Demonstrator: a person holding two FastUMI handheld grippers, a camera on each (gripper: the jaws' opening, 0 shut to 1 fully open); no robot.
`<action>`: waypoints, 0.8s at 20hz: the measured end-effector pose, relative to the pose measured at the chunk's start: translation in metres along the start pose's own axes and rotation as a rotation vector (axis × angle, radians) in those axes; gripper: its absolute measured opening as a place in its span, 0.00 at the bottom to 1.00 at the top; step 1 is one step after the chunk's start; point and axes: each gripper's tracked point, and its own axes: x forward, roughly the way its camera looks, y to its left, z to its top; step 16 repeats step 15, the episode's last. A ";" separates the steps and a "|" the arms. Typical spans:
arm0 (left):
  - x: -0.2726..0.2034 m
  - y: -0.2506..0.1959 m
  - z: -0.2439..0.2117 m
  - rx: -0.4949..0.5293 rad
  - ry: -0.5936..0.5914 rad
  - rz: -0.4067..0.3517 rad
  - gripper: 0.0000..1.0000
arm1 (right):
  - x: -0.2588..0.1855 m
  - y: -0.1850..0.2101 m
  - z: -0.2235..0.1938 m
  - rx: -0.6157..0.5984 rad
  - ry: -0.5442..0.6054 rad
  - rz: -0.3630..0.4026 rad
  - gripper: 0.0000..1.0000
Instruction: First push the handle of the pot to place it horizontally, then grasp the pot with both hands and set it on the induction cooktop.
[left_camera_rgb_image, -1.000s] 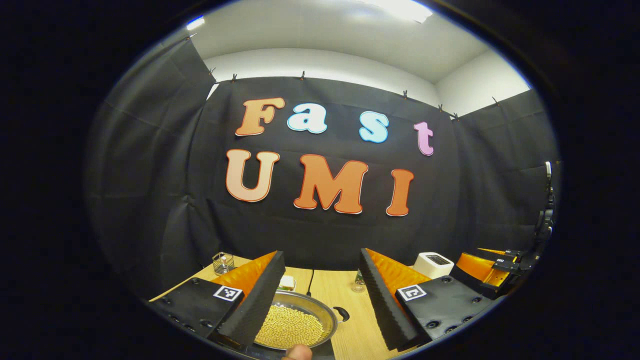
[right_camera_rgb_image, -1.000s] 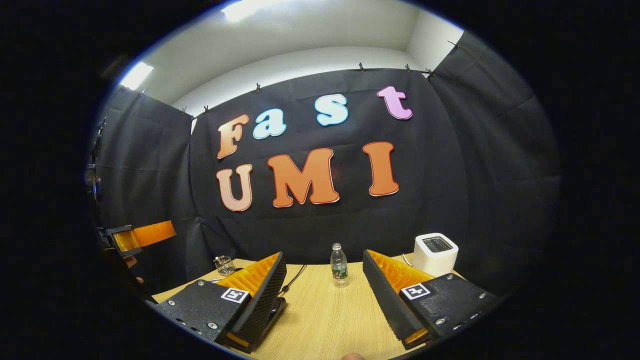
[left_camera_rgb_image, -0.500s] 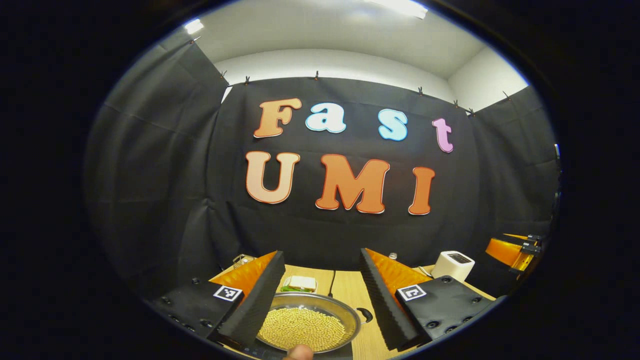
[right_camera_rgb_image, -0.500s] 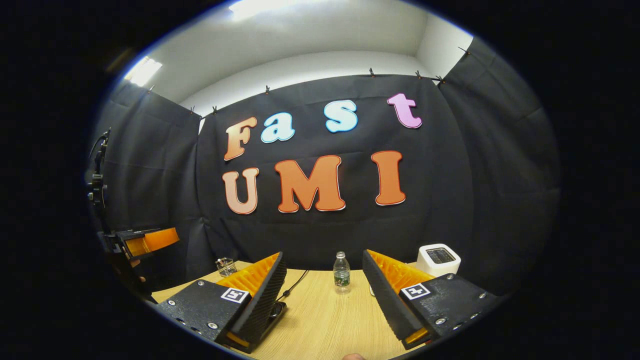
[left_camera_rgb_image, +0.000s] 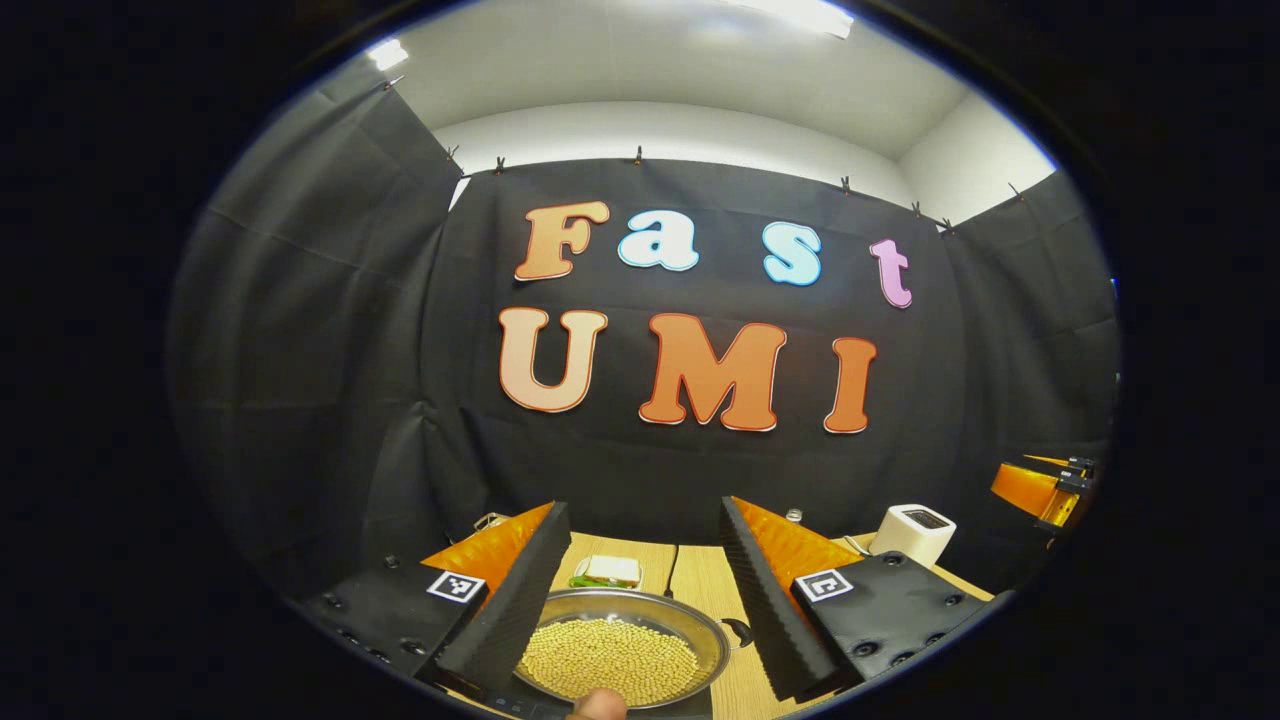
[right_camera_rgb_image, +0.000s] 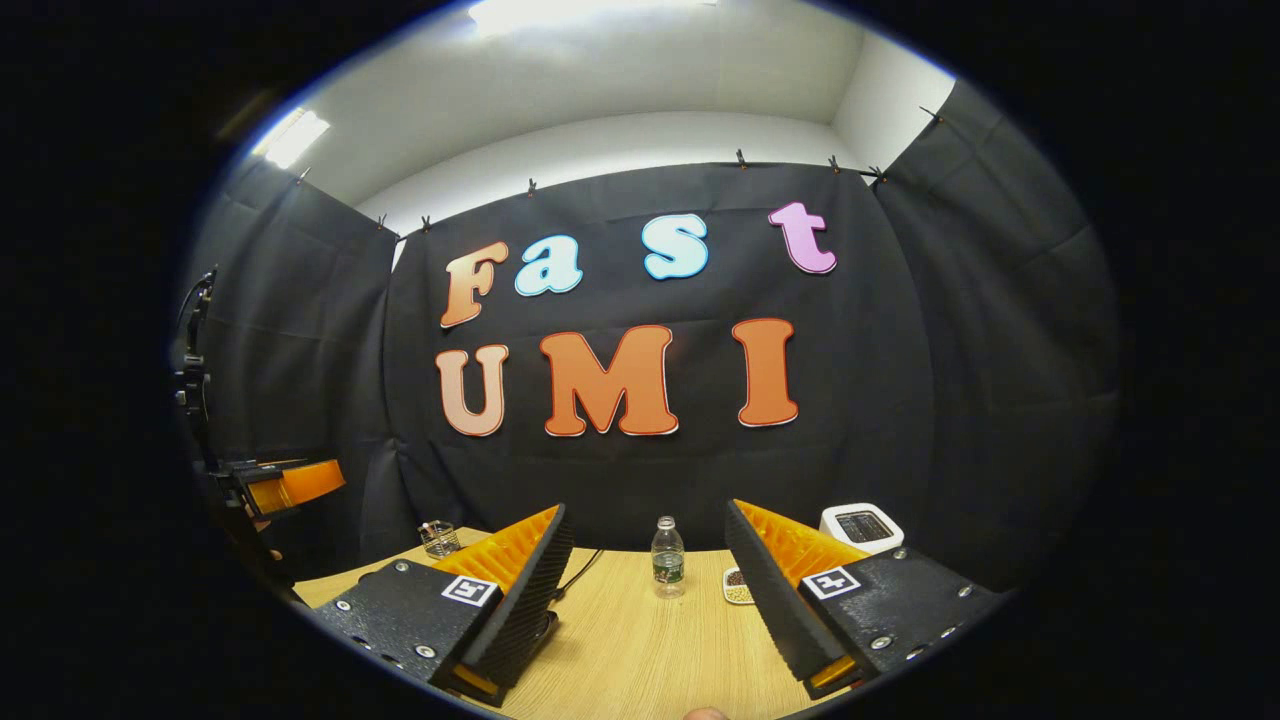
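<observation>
**Pot of beans sits low between the left claw's fingers, lift apparently done**

The pot (left_camera_rgb_image: 625, 655), a shallow steel pan filled with pale beans, lies near the bottom of the left gripper view, framed by the spread fingers of the left claw (left_camera_rgb_image: 640, 600), which hangs above it with its jaws apart and nothing between them. A small dark side handle (left_camera_rgb_image: 738, 632) juts from the pot's right rim, lying flat. A dark slab shows under the pot's near edge, likely the induction cooktop (left_camera_rgb_image: 520, 700), though too little of it is visible to be sure; if so, the placing step looks finished or nearly so, and what remains is to draw both claws away without nudging the rim. The right claw (right_camera_rgb_image: 650, 600) is likewise spread wide and empty, over bare wood of the worktop (right_camera_rgb_image: 640, 650). Open room is generous on that side: a water bottle (right_camera_rgb_image: 667, 558), a small dish (right_camera_rgb_image: 738, 586) and a white appliance (right_camera_rgb_image: 861, 527) stand far back near the wall, a glass container (right_camera_rgb_image: 438, 538) at far left. Beyond the pot, a wrapped sandwich (left_camera_rgb_image: 605, 571) sits well apart from it.
</observation>
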 end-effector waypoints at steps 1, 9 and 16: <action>0.000 -0.002 0.001 -0.002 -0.004 -0.003 0.97 | -0.001 -0.002 0.001 -0.001 0.000 -0.002 0.95; -0.008 -0.012 0.010 -0.017 -0.036 -0.027 0.97 | -0.009 -0.010 0.004 0.002 -0.008 -0.018 0.95; -0.010 -0.008 0.010 -0.016 -0.033 -0.010 0.98 | -0.016 -0.010 0.008 -0.003 -0.023 -0.014 0.95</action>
